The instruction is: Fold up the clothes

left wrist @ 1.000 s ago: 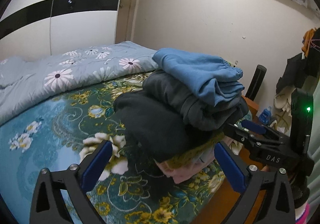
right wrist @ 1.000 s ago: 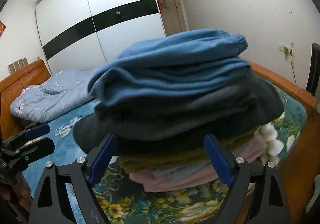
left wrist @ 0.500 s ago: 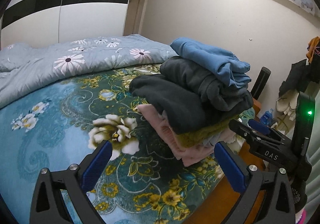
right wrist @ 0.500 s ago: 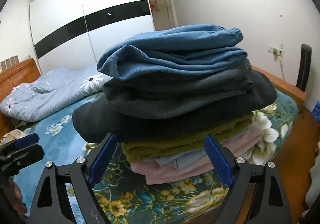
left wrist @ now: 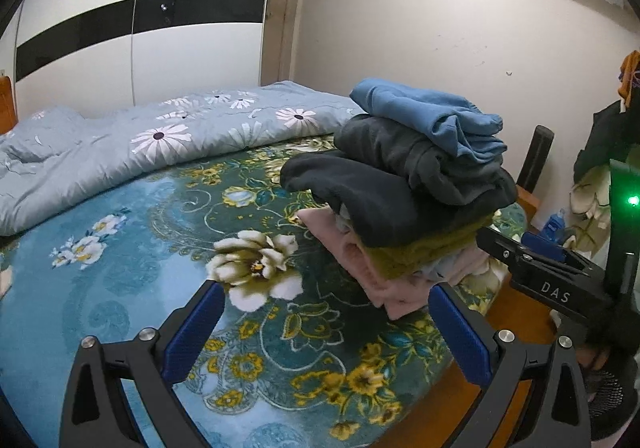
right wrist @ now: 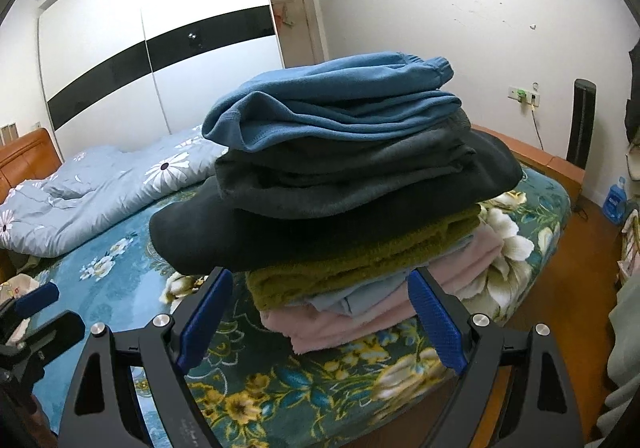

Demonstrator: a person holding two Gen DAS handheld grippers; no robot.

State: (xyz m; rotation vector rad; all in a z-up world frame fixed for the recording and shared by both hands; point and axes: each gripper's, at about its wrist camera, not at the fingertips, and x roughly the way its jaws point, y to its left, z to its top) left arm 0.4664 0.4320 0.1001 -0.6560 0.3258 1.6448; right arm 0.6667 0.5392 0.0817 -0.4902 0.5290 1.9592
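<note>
Left tool [left wrist: 326,322]: blue-padded fingers spread wide, nothing between them, hanging over the floral bedspread [left wrist: 120,288]. Right tool [right wrist: 320,312]: fingers likewise spread apart and gripping nothing; tips sit just in front of the clothes stack, not touching it as far as the view shows. In the left wrist view the right tool appears at the right edge with a green light lit on its body; in the right wrist view the left tool's blue tip shows at the lower left edge.

Stack of folded clothes [right wrist: 352,184]: rests on the bedspread near the foot corner of the bed, close to the wooden bed frame [right wrist: 560,164]. Layers, bottom to top: pink garment [right wrist: 360,324], pale blue-grey piece [right wrist: 360,294], olive-yellow knit [right wrist: 360,260], dark charcoal garment [right wrist: 280,236], grey garment [right wrist: 340,168], blue sweatpants [right wrist: 340,100]. Long axis of the stack runs left to right in the right wrist view. The blue sweatpants lie along that axis, elastic cuff pointing right toward the wall side, rounded fold pointing left toward the duvet. The dark charcoal layer overhangs the layers under it on the left side. Stack is roughly level, slightly wider in the middle layers.

Farther back: light blue daisy duvet [left wrist: 140,144] bunched along the far side of the bed. Behind it, white wardrobe [left wrist: 160,48] with a black horizontal band.
</note>
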